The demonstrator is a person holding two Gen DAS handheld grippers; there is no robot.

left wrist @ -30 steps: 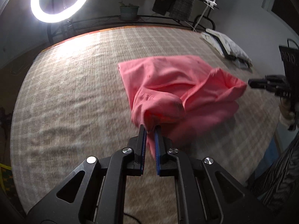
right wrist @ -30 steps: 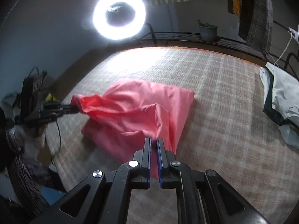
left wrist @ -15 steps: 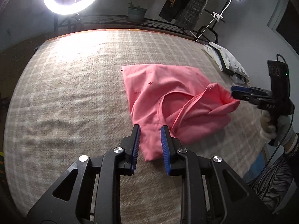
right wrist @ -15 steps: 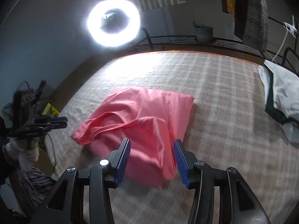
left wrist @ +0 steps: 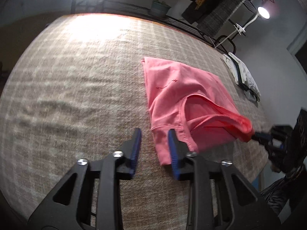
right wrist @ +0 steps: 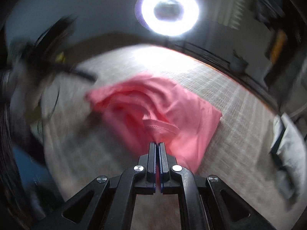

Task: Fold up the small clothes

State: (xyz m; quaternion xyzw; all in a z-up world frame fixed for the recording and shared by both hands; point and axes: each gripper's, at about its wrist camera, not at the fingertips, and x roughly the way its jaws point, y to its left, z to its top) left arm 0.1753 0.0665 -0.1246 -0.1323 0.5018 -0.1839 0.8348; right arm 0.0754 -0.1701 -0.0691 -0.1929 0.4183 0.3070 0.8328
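Note:
A pink top [left wrist: 178, 94] lies on the checked bed cover [left wrist: 76, 80], its far part flat. My left gripper [left wrist: 154, 136] is open and empty, its fingers just left of the top's near strap edge. My right gripper [right wrist: 157, 145] is shut on the pink top [right wrist: 172, 111], pinching a bunched edge at its tips. In the left wrist view the right gripper [left wrist: 257, 135] shows at the far right, holding the top's right corner lifted and stretched. The right wrist view is blurred by motion.
A ring light [right wrist: 169, 12] glares at the head of the bed. Folded white and dark clothes [left wrist: 243, 76] lie at the bed's right edge. A black rail [left wrist: 172, 21] with a plant pot [left wrist: 160, 6] runs behind. The bed's left part is bare cover.
My left gripper let go of the top and opened wider. My right gripper opened half a second ago and has shut again on the top's edge, pulling it right.

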